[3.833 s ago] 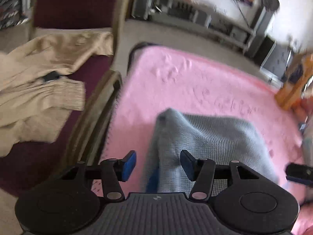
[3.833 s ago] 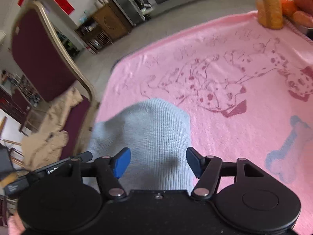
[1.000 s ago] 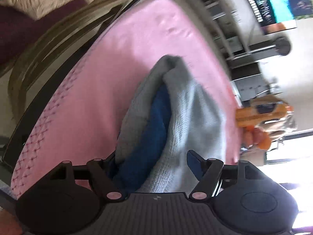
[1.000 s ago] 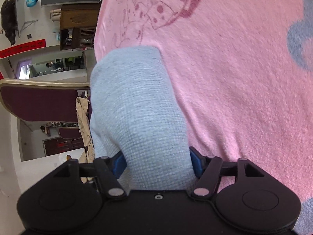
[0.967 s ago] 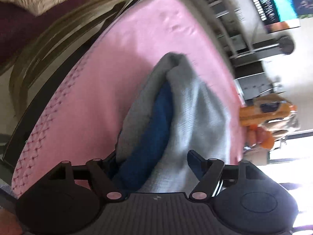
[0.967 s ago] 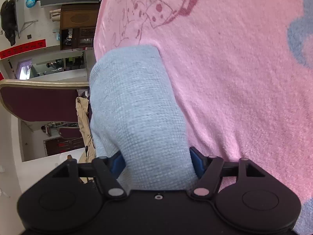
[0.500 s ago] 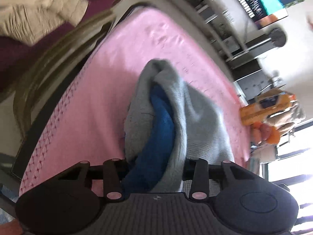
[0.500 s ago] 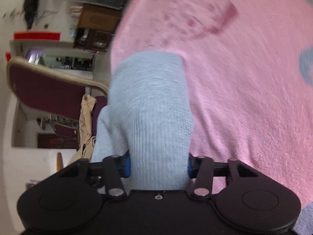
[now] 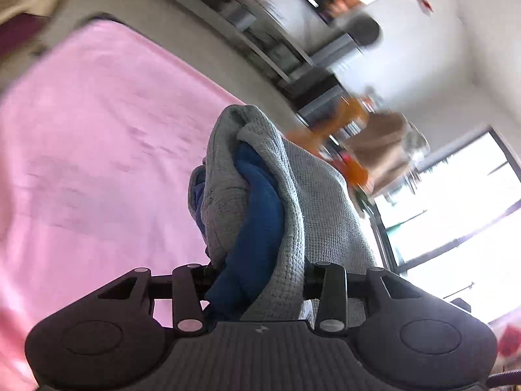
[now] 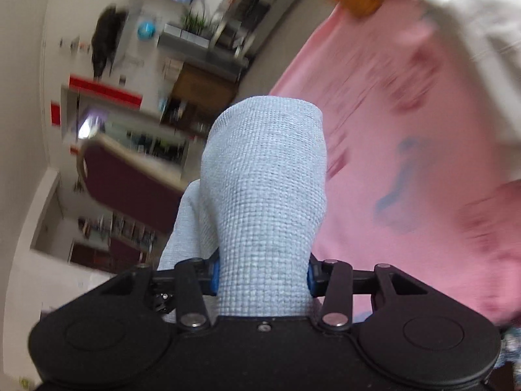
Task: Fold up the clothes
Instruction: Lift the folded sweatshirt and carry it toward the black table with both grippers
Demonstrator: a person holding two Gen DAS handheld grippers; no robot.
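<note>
Where bunched, grey knit garment (image 9: 319, 215) shows blue lining.

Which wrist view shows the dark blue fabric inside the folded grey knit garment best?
The left wrist view: the dark blue fabric runs between the layers of the grey knit garment. The right wrist view shows only the garment's pale outer knit.

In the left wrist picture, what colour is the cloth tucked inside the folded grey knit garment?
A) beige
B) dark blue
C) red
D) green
B: a dark blue layer shows between the grey knit garment's folds, which run down between the fingers of the left hand-held gripper.
</note>
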